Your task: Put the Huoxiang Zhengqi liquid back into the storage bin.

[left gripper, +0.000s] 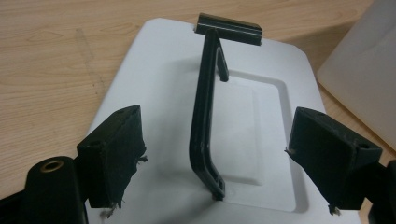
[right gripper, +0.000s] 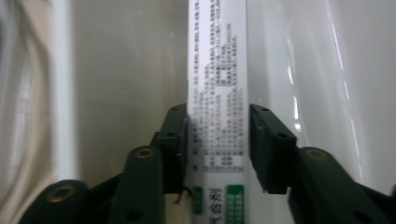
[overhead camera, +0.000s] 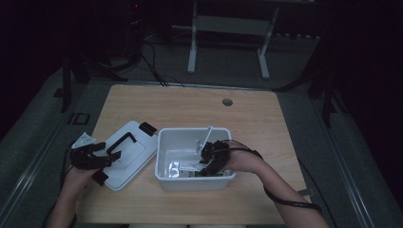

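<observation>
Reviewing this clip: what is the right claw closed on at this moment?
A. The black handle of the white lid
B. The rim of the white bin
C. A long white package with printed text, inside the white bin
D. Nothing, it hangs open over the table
C: in the right gripper view the right claw presses both sides of the long white printed package, down inside the white bin.
</observation>
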A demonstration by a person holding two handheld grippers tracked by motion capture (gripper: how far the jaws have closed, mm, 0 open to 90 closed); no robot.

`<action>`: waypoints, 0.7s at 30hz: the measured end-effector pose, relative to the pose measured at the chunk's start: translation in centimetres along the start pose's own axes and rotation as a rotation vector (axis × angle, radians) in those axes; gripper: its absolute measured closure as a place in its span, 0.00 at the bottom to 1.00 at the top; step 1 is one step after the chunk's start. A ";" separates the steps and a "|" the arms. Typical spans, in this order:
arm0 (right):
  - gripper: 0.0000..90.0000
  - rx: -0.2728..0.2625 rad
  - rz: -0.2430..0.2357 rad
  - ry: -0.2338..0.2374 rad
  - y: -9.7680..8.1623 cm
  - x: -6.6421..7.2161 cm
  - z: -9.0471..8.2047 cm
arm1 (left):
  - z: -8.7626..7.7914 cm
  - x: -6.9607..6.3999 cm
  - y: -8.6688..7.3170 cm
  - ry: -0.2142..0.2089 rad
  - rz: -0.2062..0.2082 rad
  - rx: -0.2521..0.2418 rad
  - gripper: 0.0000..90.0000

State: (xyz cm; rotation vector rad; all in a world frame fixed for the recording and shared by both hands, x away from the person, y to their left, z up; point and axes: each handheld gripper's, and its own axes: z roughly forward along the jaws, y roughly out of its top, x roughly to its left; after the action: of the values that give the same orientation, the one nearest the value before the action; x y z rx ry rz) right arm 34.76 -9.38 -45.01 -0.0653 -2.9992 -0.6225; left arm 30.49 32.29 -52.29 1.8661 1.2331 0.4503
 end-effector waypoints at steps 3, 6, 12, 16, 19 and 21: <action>0.60 -0.012 -0.005 -0.013 0.0 0.1 -0.6 | -0.1 -0.1 0.0 -0.011 0.007 -0.005 0.20; 0.52 -0.053 0.010 -0.033 -0.5 0.1 -1.3 | -0.1 -0.2 0.0 -0.007 0.023 0.003 0.20; 0.29 -0.197 0.075 -0.094 -2.1 0.1 -3.6 | 0.0 -0.5 0.0 -0.005 0.035 0.011 0.20; 0.20 -0.310 0.126 -0.122 -3.7 0.0 -5.4 | 0.0 -0.6 0.0 -0.010 0.042 0.013 0.20; 0.15 -0.378 0.145 -0.157 -5.1 0.4 -6.7 | -0.2 -0.6 0.0 -0.012 0.039 0.004 0.20; 0.15 -0.454 0.152 -0.177 -6.2 0.6 -7.6 | -0.4 -0.6 0.0 -0.005 0.036 -0.005 0.20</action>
State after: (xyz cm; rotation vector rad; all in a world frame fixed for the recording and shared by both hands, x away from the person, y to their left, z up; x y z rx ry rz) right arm 34.28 -18.07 -40.42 -0.3890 -2.9054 -1.3244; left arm 29.90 31.92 -52.00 1.8867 1.1950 0.4679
